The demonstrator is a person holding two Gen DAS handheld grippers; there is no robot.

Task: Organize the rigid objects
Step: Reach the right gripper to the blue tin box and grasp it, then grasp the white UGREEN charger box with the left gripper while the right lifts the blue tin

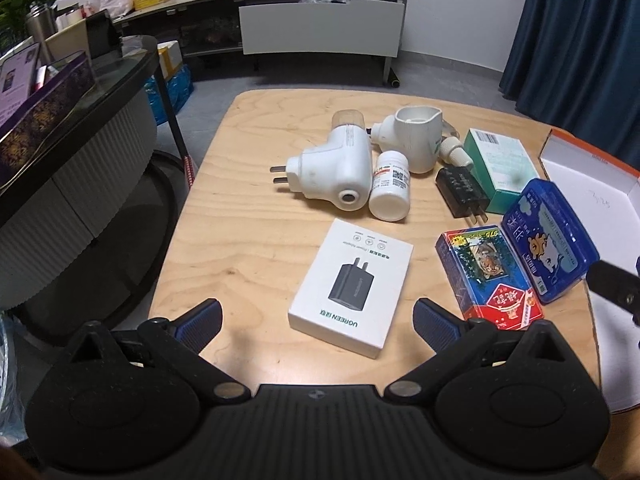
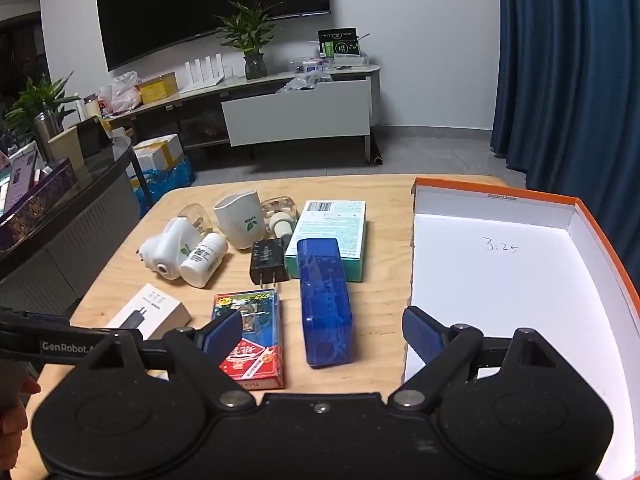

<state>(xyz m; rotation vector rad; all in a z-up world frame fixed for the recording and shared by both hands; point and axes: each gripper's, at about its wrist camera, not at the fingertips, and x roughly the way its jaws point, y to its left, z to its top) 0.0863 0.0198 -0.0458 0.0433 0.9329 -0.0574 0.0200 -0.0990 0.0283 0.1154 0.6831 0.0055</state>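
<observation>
1. Nothing appears sorted yet, as far as I can judge: the shallow white cardboard box with an orange rim [image 2: 496, 280] lies open on the right side of the light wooden table [image 1: 240, 208], and its floor holds no object, only the handwritten mark "3:25".
2. All the rigid items lie loose on the table, to the left of that box, so the whole job seems to remain.
3. Nearest the tools: a flat white charger carton printed with a dark plug [image 1: 351, 286], a blue-and-red pack of playing cards [image 1: 489, 276], and just beside it a translucent blue plastic case [image 2: 325, 300], resting on its long edge.
4. Farther back, in a tight cluster: a white plug-in device with two metal prongs [image 1: 326, 168], a small white pill bottle lying on its side [image 1: 390, 192], touching that device, a white cup with a green leaf mark [image 2: 240, 220], a black two-prong adapter [image 2: 268, 260], and a pale green carton with a barcode [image 2: 332, 232].
5. The left gripper [image 1: 318, 320] hovers over the near table edge, fingers spread wide and holding nothing, with the charger carton between and ahead of them.
6. The right gripper [image 2: 322, 332] likewise has its fingers spread and empty, with the blue case directly ahead.
</observation>
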